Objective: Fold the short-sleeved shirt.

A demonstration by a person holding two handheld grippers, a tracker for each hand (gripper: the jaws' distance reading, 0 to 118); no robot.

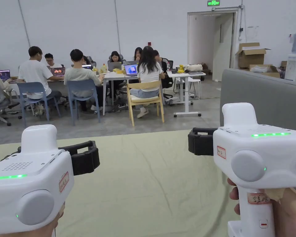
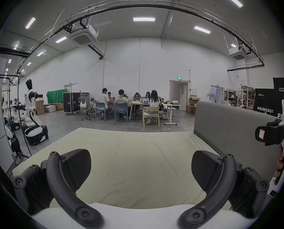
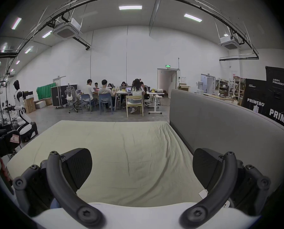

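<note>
Both the left tool (image 2: 141, 169) and the right tool (image 3: 142, 169) hover with jaws wide apart and empty above the pale green bed (image 1: 150, 179), beside a grey headboard (image 1: 261, 98); I cannot tell where the shirt lies.

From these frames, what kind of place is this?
Likely a robotics lab or workshop in a big industrial hall. A humanoid robot stands at the left, people work on laptops at shared tables, and cardboard boxes sit by the door. A bed with a pale green sheet fills the foreground.
</note>
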